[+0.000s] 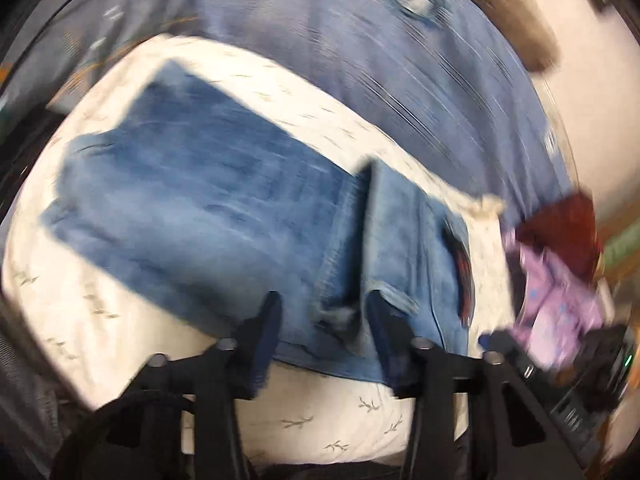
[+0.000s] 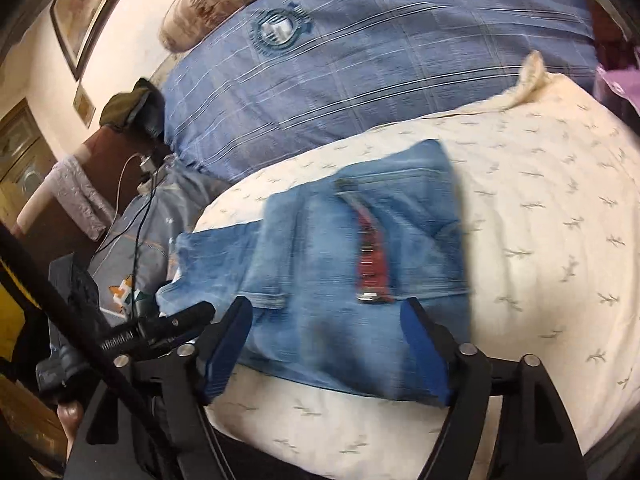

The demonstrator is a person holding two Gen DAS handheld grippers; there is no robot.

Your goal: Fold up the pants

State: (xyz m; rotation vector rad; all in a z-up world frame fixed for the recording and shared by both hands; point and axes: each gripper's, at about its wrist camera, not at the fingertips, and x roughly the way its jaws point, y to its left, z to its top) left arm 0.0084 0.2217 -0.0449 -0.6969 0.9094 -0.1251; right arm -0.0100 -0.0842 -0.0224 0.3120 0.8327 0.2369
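Note:
Blue jeans (image 1: 192, 216) lie partly folded on a cream printed cloth (image 1: 100, 320), with a shorter folded part (image 1: 408, 240) on the right that bears a red patch (image 1: 464, 276). My left gripper (image 1: 326, 320) hovers over the jeans' near edge, jaws apart, the denim below them and not pinched. In the right wrist view the same jeans (image 2: 328, 264) show the red patch (image 2: 372, 268). My right gripper (image 2: 328, 324) is open just above their near edge, its blue pads (image 2: 424, 344) clear of the fabric. The left gripper (image 2: 188, 316) shows at the left.
The cream cloth (image 2: 540, 220) rests on a blue striped bedcover (image 2: 360, 80) with a round emblem. A brown bolster (image 2: 224, 0) lies beyond. Purple (image 1: 552, 292) and dark red (image 1: 568, 220) clothes sit to the right. Cables (image 2: 136, 216) and a wooden headboard (image 2: 72, 208) are on the left.

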